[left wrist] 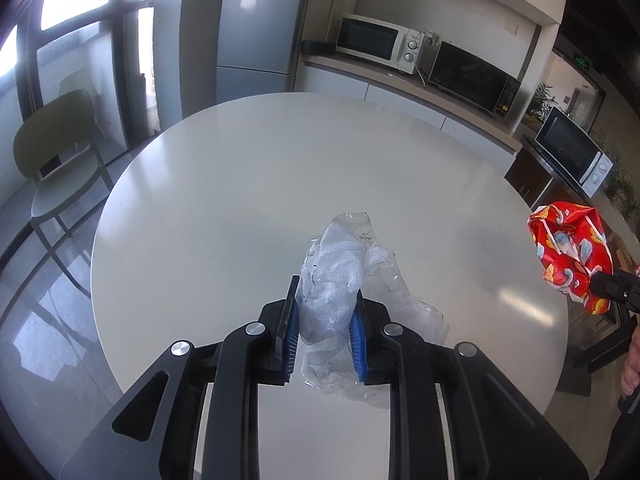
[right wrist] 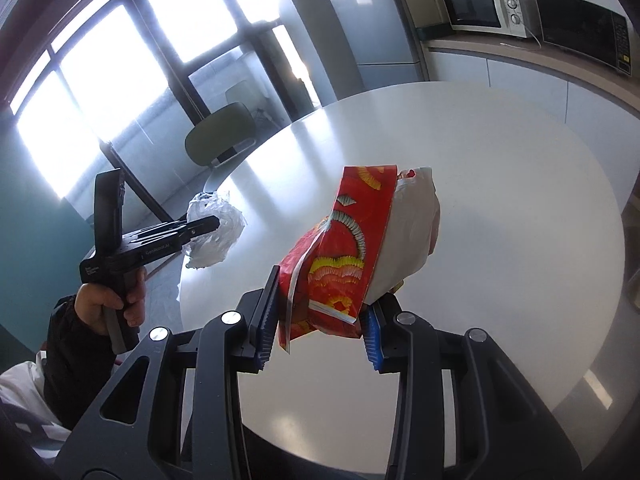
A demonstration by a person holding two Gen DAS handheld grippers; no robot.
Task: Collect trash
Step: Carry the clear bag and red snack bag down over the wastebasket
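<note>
My left gripper point(left wrist: 326, 300) is shut on a crumpled wad of clear plastic and white foam wrap point(left wrist: 336, 276), held above the round white table point(left wrist: 240, 184). In the right wrist view the same left gripper point(right wrist: 216, 222) shows at the left with the clear plastic wad point(right wrist: 218, 236) in its jaws and a hand point(right wrist: 112, 304) on its grip. My right gripper point(right wrist: 322, 292) is shut on a red printed snack bag point(right wrist: 340, 256) with a white inside. The left wrist view has that red snack bag point(left wrist: 570, 248) at its right edge, over the table rim.
A green chair point(left wrist: 60, 148) stands left of the table by the windows. Behind the table are a fridge point(left wrist: 260, 32) and a counter with a white microwave point(left wrist: 376, 42) and a black oven point(left wrist: 474, 76). Another microwave point(left wrist: 574, 152) sits on a dark stand at the right.
</note>
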